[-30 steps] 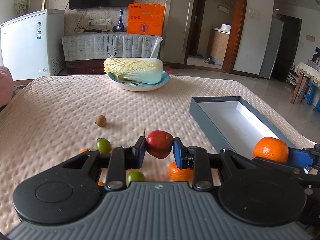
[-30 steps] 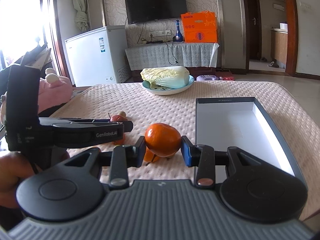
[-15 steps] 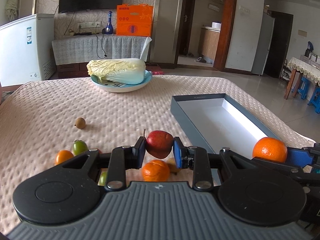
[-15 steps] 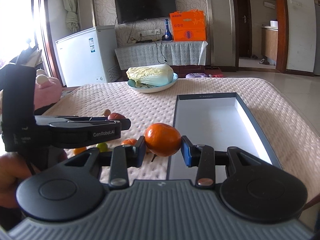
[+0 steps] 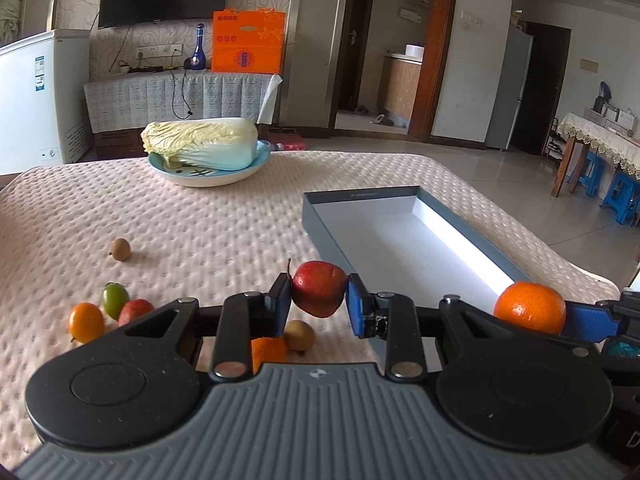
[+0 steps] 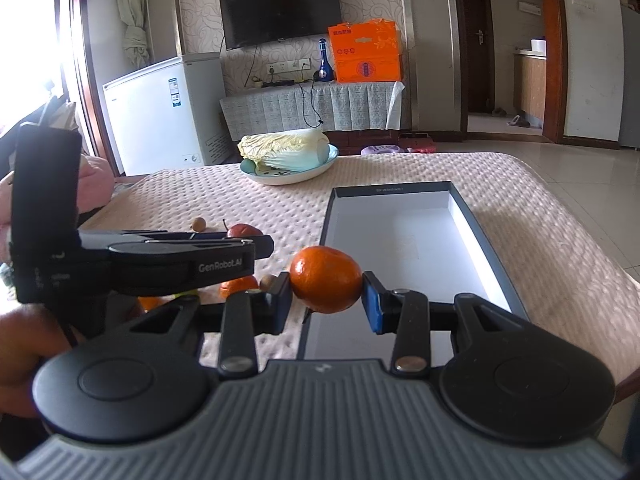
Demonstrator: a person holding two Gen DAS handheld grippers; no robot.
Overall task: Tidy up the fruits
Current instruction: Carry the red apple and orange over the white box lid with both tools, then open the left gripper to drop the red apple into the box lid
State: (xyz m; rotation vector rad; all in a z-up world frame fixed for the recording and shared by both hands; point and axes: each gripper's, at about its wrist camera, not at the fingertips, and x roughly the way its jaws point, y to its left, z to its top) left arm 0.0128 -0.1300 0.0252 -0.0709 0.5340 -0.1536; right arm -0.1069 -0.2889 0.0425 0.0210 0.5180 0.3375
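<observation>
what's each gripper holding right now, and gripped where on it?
Left gripper: red apple, pinched across its sides, stem tilted left. Right gripper: orange, pinched across its middle. Both fruits are off the table.

On the table [image 5: 360,184]: plate [image 5: 208,174] at the far side, cabbage [image 5: 200,142] lying on it. Open box [image 5: 400,240] to the right, nearer than the plate. Left of the box, loose fruits [image 5: 108,308] clustered near the front edge; one small fruit [image 5: 120,249] apart, just behind them. Beyond the table, freezer [image 5: 40,96] left, cabinet [image 5: 180,96] behind the plate.
</observation>
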